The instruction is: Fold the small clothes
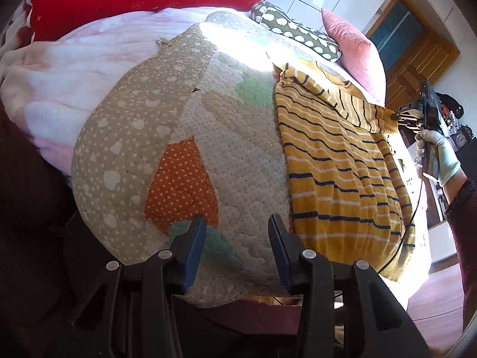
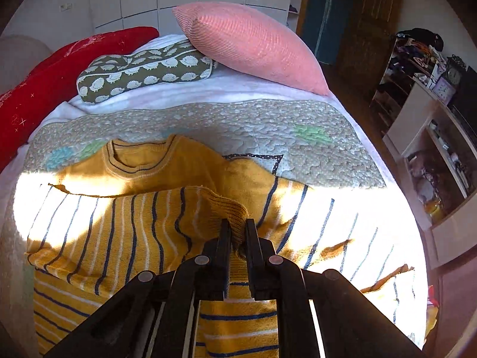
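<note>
A yellow striped sweater [image 2: 155,238] lies on a patchwork quilt [image 2: 268,131] spread over the bed [image 2: 208,92]. The right gripper [image 2: 237,232] has its fingers [image 2: 225,238] clenched on the ribbed cuff of one sleeve [image 2: 220,205], which is drawn across the sweater's body; the neckline faces the pillows.

The right wrist view shows what the left does not: the collar, the pinched cuff up close, and strong sunlight washing out the sweater's right side. It also takes in a pink pillow [image 2: 253,47], a hedgehog-print cushion [image 2: 143,71], a red blanket [image 2: 59,71] and shelves [image 2: 432,137] along the wall.

The left wrist view shows the whole scene from the side. The left gripper [image 1: 237,244] hangs with its fingers [image 1: 195,244] spread apart and nothing between them, over bare quilt [image 1: 184,137] just beside the sweater's [image 1: 337,167] hem edge. Only here is the right gripper [image 1: 398,117] seen from outside, held by a gloved hand [image 1: 441,155], gripping the sleeve at the sweater's far edge. A pink blanket [image 1: 74,80] beneath the quilt also shows here.
</note>
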A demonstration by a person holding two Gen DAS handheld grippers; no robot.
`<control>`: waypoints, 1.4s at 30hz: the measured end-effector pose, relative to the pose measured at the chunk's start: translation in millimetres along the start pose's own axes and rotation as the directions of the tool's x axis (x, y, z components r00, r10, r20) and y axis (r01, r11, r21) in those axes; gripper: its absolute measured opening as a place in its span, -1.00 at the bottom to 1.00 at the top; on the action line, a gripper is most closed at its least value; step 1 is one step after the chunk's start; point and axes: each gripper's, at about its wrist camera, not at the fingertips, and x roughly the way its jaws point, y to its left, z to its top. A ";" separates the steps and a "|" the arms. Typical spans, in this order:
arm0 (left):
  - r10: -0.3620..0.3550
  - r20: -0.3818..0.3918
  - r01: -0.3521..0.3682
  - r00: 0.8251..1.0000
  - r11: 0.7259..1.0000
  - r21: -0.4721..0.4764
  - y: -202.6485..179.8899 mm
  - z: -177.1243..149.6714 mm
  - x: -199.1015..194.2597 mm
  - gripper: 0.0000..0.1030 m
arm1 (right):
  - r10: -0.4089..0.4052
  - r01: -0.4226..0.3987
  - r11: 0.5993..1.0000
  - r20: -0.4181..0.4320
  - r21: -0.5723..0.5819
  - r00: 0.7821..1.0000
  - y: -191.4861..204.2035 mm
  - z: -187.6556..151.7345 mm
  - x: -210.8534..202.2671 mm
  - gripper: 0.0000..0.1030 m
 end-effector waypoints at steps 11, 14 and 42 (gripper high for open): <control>-0.025 -0.091 0.030 0.996 0.998 0.051 -39.1 -2.7 29.3 -0.01 | 0.267 -0.269 0.951 0.030 0.152 0.963 -72.1 -110.2 -44.1 -0.20; -0.059 -0.142 0.069 0.988 0.996 0.064 -51.5 -8.3 44.7 -0.01 | 0.334 -0.330 0.927 0.008 0.177 0.943 -93.3 -166.5 -61.6 -0.14; 0.049 -0.115 -0.030 0.992 0.986 0.164 -62.7 -13.0 19.6 -0.84 | 0.599 -0.580 0.748 0.049 0.323 0.800 -103.1 -336.0 -108.5 -0.64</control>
